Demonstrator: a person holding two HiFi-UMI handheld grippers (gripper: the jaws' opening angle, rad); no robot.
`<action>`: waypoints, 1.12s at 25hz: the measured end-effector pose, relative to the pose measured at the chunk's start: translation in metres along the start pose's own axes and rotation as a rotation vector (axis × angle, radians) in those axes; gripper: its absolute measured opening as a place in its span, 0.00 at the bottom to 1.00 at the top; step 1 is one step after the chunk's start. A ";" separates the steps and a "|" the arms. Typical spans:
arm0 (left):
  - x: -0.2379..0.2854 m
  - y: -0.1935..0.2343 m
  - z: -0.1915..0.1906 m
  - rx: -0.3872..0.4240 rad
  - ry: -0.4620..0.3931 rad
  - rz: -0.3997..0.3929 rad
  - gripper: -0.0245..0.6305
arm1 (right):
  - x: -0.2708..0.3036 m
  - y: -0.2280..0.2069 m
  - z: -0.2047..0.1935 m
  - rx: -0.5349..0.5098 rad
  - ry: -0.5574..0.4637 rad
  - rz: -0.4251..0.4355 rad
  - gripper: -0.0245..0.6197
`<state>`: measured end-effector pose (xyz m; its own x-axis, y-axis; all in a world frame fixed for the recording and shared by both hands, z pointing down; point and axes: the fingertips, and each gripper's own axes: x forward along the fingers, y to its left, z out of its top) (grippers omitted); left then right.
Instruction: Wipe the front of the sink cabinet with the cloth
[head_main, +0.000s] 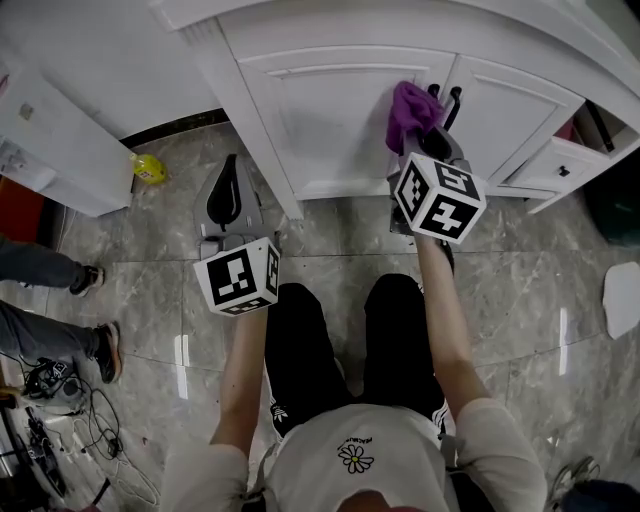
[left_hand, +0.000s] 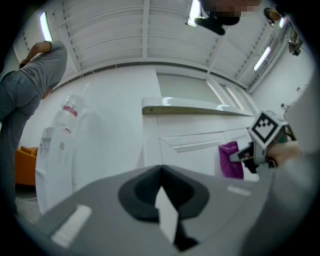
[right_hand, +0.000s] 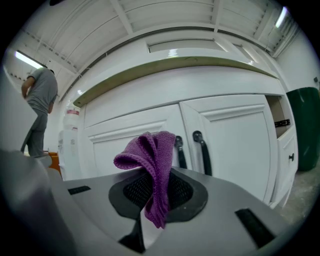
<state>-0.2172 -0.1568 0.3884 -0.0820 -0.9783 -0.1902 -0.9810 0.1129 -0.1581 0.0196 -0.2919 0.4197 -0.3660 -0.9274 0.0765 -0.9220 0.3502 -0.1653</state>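
Observation:
A purple knitted cloth (head_main: 412, 110) is pinched in my right gripper (head_main: 425, 135), which is shut on it and held up against the left door of the white sink cabinet (head_main: 330, 100), near two black door handles (head_main: 452, 103). In the right gripper view the cloth (right_hand: 152, 170) stands bunched above the jaws, in front of the handles (right_hand: 199, 150). My left gripper (head_main: 228, 205) hangs low over the floor left of the cabinet's corner, shut with nothing in it. From the left gripper view I see the cloth (left_hand: 230, 160) and the right gripper's marker cube (left_hand: 266, 129) at the cabinet.
A small drawer (head_main: 555, 170) stands open at the cabinet's right. A yellow bottle (head_main: 148, 168) lies on the marble floor by a white appliance (head_main: 50, 140). Another person's feet (head_main: 95, 345) and cables (head_main: 60, 420) are at the left. My knees (head_main: 350, 310) are below the cabinet.

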 end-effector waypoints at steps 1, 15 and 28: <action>0.000 0.001 -0.002 0.001 0.003 0.001 0.04 | 0.000 0.012 -0.002 0.000 -0.003 0.036 0.12; -0.022 0.030 -0.037 -0.007 0.049 0.053 0.04 | 0.028 0.184 -0.115 -0.121 0.101 0.395 0.12; -0.028 0.032 -0.047 -0.029 0.060 0.064 0.04 | 0.046 0.195 -0.141 -0.120 0.144 0.401 0.12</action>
<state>-0.2548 -0.1341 0.4343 -0.1540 -0.9780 -0.1409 -0.9780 0.1712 -0.1192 -0.1953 -0.2479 0.5295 -0.7036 -0.6906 0.1673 -0.7087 0.6991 -0.0946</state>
